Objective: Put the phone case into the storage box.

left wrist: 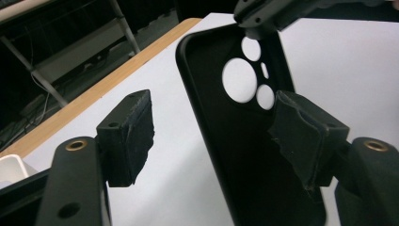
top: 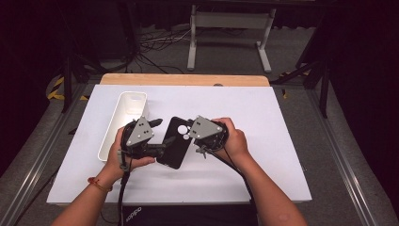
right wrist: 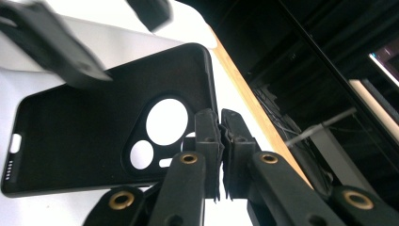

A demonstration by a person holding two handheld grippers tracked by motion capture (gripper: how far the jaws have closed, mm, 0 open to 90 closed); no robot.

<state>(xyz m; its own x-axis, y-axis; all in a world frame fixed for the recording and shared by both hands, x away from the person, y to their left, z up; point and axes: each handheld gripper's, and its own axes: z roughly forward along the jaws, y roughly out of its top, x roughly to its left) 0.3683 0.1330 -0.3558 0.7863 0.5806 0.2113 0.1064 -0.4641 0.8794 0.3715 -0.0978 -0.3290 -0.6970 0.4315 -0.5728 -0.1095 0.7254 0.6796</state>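
Case (top: 175, 141) pinched at camera-hole edge by my right claw (right wrist: 220, 136), off desk (top: 263, 117). Left claw (left wrist: 211, 136) agape around its side (pads not pressing). Next: close left, squarely.

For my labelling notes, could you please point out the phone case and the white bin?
phone case (top: 175, 149): high view, on its flat black back panel, near the lower end.
white bin (top: 114, 123): high view, on its left wall.

Phone case (top: 176, 141) between claws; tray (top: 123, 123) left, on table (top: 263, 141)
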